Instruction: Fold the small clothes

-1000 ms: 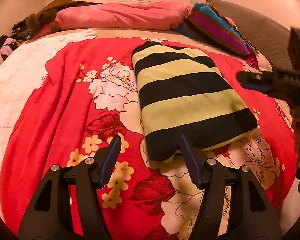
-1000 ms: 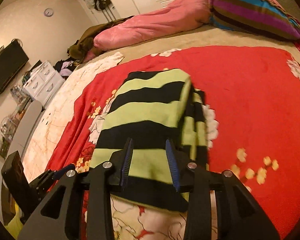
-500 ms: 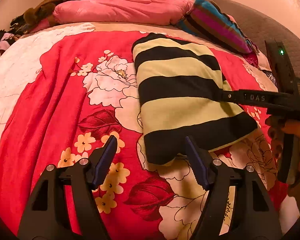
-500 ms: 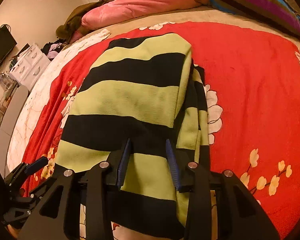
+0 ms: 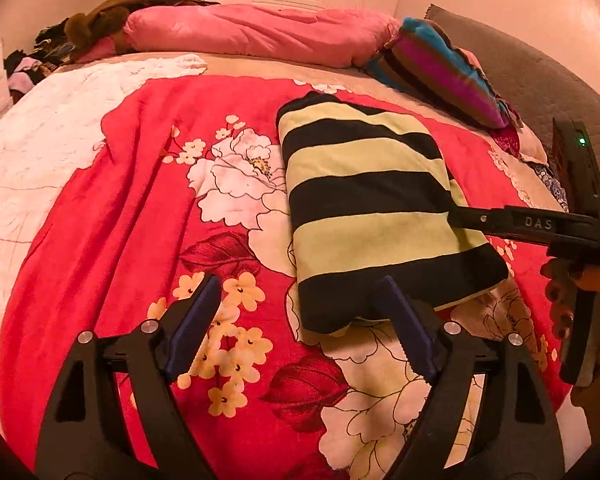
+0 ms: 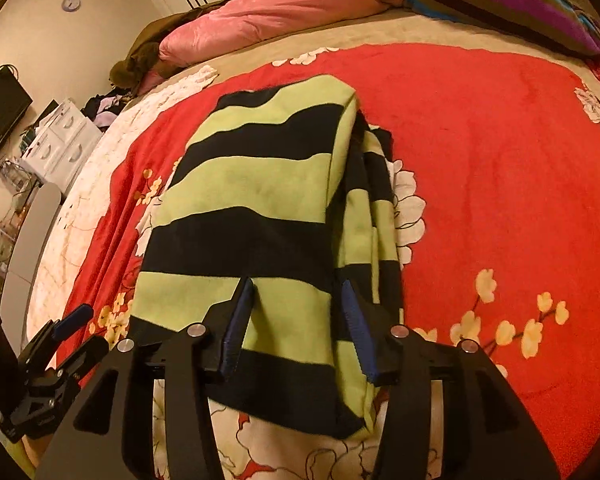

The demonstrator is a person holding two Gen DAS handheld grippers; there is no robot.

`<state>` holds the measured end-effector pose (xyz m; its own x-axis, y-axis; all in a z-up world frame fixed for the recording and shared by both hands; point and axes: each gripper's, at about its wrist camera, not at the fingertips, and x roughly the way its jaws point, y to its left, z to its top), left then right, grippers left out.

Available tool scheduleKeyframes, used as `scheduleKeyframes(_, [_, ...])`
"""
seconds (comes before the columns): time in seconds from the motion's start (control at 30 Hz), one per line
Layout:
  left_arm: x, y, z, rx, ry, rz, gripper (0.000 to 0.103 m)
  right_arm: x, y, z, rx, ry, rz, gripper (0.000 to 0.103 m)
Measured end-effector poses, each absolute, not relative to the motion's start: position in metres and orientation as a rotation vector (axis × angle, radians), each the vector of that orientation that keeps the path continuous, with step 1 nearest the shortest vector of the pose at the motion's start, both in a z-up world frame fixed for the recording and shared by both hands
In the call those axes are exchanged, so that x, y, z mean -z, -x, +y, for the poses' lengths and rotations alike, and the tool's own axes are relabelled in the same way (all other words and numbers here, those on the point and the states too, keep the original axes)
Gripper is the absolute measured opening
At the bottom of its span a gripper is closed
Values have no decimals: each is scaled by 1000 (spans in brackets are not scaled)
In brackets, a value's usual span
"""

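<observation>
A folded garment (image 5: 364,216) with yellow-green and black stripes lies flat on the red floral blanket (image 5: 120,208). My left gripper (image 5: 298,284) sits at its near corner with its jaws opening wide. The right fingertip (image 5: 384,284) overlaps the near edge and the pads press on nothing. My right gripper (image 6: 296,286) hovers low over the near end of the garment (image 6: 260,184). Its jaws are opening, with fabric showing in the gap but not pinched. In the left wrist view the right gripper (image 5: 452,214) reaches in over the garment's right edge, held by a hand (image 5: 592,292).
A pink duvet (image 5: 252,32) and a striped pillow (image 5: 440,72) lie along the far side of the bed. A heap of clothes (image 5: 92,20) sits at the far left. White drawers (image 6: 60,140) and a dark screen (image 6: 0,112) stand beside the bed.
Both grippers' jaws have spread wider. The right gripper has come down and in over the garment's right side. The garment lies as before.
</observation>
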<state>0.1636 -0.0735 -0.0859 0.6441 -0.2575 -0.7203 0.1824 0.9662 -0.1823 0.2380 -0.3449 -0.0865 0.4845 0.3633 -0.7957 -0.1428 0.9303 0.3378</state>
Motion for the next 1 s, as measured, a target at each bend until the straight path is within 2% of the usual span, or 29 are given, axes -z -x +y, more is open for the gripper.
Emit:
scheduleKeyframes(0.1, [83,-162,-73,247,94,821,76,77,-233,-350,-316,-253,1000,52])
scheduleKeyframes(0.17, [81,-162,-72,244,94,817,78,70,-231,-354,-313,-265,979,63])
scheduleKeyframes(0.37, [84,-163,-71,236,96,823,83,55,-231,-368,-304,-283,928,77])
scheduleKeyframes(0.57, [92,-169,-70,226,98,849,85,68,-245,-373,-313,-297,963,86])
scheduleKeyframes(0.77, [96,-189,-66,239,196,903,91,90,-259,-374,-342,-291,1026,87])
scheduleKeyframes(1.0, [114,-227,-72,239,283,993,91,99,-271,-388,-373,-395,1032,87])
